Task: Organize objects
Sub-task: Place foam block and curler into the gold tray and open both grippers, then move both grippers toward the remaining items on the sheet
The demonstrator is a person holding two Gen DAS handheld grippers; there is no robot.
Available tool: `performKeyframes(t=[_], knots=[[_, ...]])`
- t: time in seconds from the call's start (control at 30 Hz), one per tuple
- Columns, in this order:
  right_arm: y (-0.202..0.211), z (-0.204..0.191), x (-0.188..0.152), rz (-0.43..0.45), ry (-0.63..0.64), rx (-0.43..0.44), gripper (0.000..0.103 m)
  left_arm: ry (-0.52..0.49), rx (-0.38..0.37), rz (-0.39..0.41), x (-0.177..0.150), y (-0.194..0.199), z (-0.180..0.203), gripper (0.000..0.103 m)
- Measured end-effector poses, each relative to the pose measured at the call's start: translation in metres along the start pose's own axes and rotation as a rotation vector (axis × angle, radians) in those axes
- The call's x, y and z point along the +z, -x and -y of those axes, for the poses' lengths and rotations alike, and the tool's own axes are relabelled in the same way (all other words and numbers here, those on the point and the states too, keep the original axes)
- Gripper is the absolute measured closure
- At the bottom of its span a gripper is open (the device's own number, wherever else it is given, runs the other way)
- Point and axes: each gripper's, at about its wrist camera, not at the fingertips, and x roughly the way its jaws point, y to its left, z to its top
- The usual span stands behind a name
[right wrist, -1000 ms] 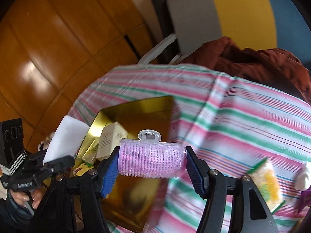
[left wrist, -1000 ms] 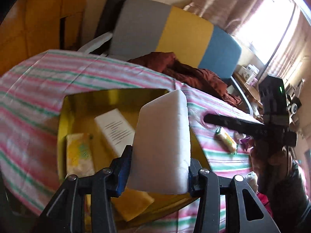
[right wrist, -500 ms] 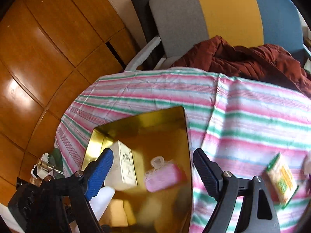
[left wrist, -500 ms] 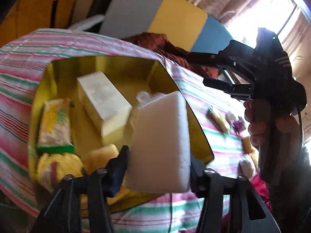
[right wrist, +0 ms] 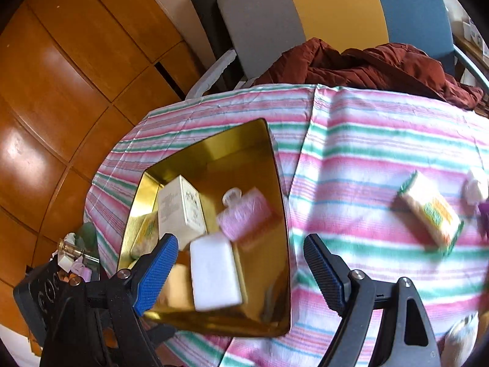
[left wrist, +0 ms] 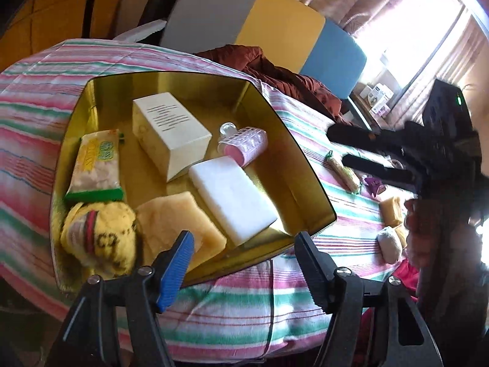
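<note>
A gold tin box (left wrist: 305,165) (right wrist: 282,214) sits on the striped tablecloth. In it lie a white sponge block (left wrist: 232,195) (right wrist: 214,275), a pink hair roller (left wrist: 244,143) (right wrist: 246,217), a cream carton (left wrist: 168,131) (right wrist: 180,208), a snack packet (left wrist: 94,165), a yellow cloth (left wrist: 97,238) and a tan sponge (left wrist: 180,220). My left gripper (left wrist: 244,263) is open and empty over the box's near rim. My right gripper (right wrist: 241,275) is open and empty above the box; it also shows in the left wrist view (left wrist: 360,150).
On the cloth right of the box lie a snack packet (left wrist: 342,171) (right wrist: 431,214), a purple item (left wrist: 374,183), a tan sponge (left wrist: 391,211) and a pale fluffy thing (left wrist: 389,244). A chair with a brown jacket (right wrist: 366,64) stands behind the table.
My left gripper let go of the white sponge, which now lies in the box. My right gripper dropped the pink roller into the box earlier and has drawn back to the right.
</note>
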Motion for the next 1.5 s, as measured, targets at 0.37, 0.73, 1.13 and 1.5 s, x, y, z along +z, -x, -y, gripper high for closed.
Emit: performKeyframes(t=[0.37, 0.73, 1.13, 1.5], knots=[[0.015, -0.011, -0.043, 0.006, 0.129, -0.130, 0.013, -0.073, 0.200, 0.157, -0.002, 0.039, 0.014, 0.013], [0.029, -0.021, -0.065, 0.023, 0.225, -0.210, 0.011, -0.193, 0.301, 0.233, -0.008, 0.049, 0.039, 0.005], [0.039, 0.028, -0.071, 0.016, 0.097, -0.281, 0.011, -0.244, 0.318, 0.206, -0.015, 0.035, 0.049, 0.004], [0.053, 0.075, -0.067, 0.015, -0.008, -0.356, 0.011, -0.258, 0.315, 0.188, -0.015, 0.029, 0.050, 0.004]])
